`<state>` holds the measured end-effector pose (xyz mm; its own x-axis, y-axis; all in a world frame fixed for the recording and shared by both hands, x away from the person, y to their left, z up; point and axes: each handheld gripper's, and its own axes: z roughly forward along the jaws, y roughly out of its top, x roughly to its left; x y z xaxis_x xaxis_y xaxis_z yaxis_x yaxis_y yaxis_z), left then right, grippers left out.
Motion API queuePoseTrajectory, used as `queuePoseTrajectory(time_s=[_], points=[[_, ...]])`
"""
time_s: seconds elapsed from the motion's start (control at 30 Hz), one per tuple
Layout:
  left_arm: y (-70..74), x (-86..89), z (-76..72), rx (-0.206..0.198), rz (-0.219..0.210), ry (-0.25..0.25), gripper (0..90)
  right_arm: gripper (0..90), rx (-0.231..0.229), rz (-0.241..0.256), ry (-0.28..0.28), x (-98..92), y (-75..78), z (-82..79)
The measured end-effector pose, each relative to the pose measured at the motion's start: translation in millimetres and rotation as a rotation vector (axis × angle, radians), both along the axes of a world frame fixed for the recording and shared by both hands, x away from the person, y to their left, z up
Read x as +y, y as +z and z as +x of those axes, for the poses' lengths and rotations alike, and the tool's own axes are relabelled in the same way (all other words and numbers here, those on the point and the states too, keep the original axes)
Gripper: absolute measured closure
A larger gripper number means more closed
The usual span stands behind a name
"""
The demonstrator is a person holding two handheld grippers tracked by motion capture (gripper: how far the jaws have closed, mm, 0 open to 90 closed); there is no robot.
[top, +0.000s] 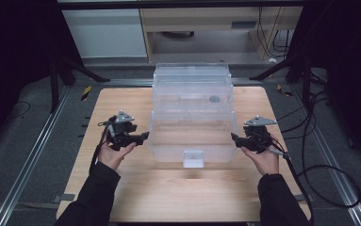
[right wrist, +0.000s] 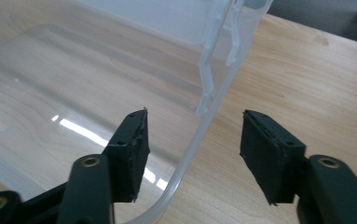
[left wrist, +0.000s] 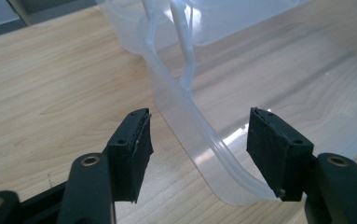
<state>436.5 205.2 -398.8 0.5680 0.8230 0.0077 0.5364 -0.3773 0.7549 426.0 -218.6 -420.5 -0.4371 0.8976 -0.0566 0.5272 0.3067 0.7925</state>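
I am straddling the clear bin's point(top: 192, 122) side rims at frame centre with my left claw point(top: 143, 136) and right claw point(top: 234, 138), both released, ready to clamp and lift evenly.

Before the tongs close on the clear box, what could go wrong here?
1. Both tongs, left and right, straddle only the thin rim of the clear box; it may flex or slip.
2. Uneven lifting could tilt the box, and the small dark object inside might slide.
3. The box's transparent walls make depth hard to judge.
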Motion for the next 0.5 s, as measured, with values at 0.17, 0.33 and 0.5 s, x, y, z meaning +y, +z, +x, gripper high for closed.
queuePoseTrajectory(time_s=[0.17, 0.33, 0.5], points=[[-12.7, -9.4, 5.7, 0.023, 0.034, -0.003, 42.9, 51.8, 0.024, -0.008, 0.008, 2.3, -5.7, 3.8], [-22.5, -13.6, 11.2, 0.054, 0.027, -0.003, 47.2, 58.1, 0.054, -0.019, 0.01, 3.9, -10.4, 6.7], [-24.6, -16.0, 11.0, 0.065, 0.025, -0.02, 55.9, 65.8, 0.065, -0.027, 0.005, 4.1, -11.4, 7.2]])
